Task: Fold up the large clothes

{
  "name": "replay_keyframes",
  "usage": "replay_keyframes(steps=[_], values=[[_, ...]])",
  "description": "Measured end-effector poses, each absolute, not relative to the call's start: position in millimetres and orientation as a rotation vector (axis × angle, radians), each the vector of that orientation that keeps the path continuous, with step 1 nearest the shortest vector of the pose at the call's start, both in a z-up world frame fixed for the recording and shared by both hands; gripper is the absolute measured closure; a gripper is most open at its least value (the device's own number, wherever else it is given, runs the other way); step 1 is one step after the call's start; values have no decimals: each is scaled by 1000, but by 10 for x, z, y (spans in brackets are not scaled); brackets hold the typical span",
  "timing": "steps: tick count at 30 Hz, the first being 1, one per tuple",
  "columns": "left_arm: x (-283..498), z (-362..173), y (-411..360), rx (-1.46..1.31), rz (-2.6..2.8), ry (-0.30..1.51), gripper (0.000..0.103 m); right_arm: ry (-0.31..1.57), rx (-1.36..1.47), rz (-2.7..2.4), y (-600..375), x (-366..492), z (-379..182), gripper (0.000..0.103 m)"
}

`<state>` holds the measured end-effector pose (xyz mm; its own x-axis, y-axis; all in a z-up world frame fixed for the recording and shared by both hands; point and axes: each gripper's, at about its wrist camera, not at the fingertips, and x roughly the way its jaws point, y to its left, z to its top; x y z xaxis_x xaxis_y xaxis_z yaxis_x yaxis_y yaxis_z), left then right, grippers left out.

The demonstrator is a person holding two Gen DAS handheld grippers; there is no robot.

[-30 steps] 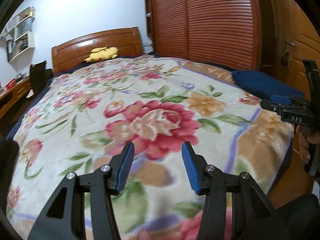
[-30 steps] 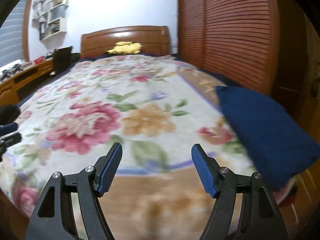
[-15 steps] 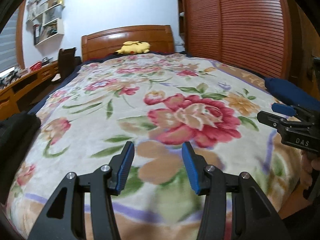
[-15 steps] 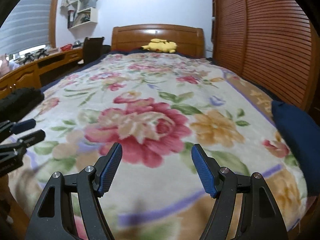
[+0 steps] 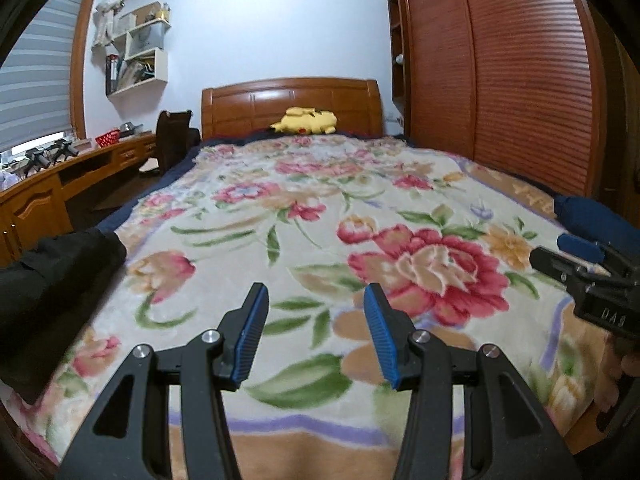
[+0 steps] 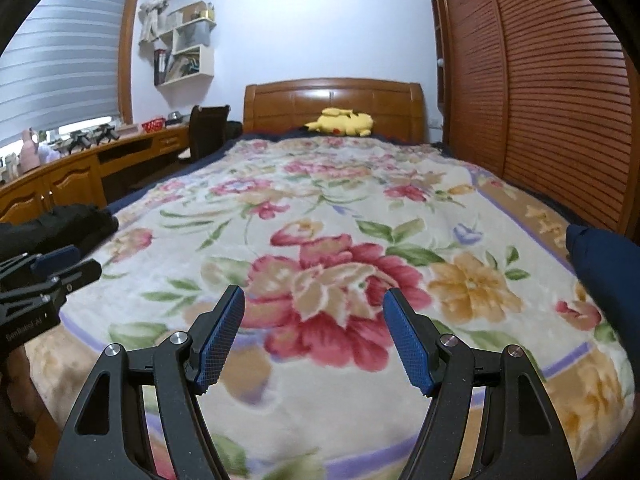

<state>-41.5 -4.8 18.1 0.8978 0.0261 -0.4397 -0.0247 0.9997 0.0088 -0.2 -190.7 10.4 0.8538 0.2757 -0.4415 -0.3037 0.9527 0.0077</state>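
A wide bed [image 5: 420, 184] fills the space ahead of both pairs of fingers, covered by a cream blanket [image 5: 280, 248] printed with big red, pink and orange flowers. The blanket lies flat under and beyond the fingertips, with a large red rose just past the tips in both views. A wooden headboard [image 5: 292, 100] stands at the far end, straight ahead. A slatted wooden wardrobe [image 5: 520, 72] runs along the right side of the fingers, and a wooden desk [image 5: 52, 188] with a dark chair [image 5: 172, 136] runs along the left, under a window blind [image 6: 52, 64] and wall shelves [image 5: 140, 56].

A heap of black clothing [image 5: 52, 292] lies on the near left corner of the bed, well left of the left fingers. A dark blue folded cloth [image 6: 604, 272] lies at the right edge of the bed, right of the right fingers. A yellow plush toy [image 5: 306, 121] rests against the headboard, far beyond the tips.

The left gripper [image 5: 316, 300] hovers over the blanket with its blue pads about half apart and nothing between them. The right gripper [image 6: 314, 300] hangs beside it, its pads spread wider, also empty. Part of a hand [image 5: 632, 364] shows at the right edge, behind the right gripper's black body.
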Motion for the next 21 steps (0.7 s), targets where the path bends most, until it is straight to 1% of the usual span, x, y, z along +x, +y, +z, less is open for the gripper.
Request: replay_keyframes(steps=[7,21], values=[[-544,321,40,-30,26,413,54,402,-61,296,-1878,-123,194,30],[-592,351,-10,-32,26,407,53,392,-56,299,-1886,-143,211,30]])
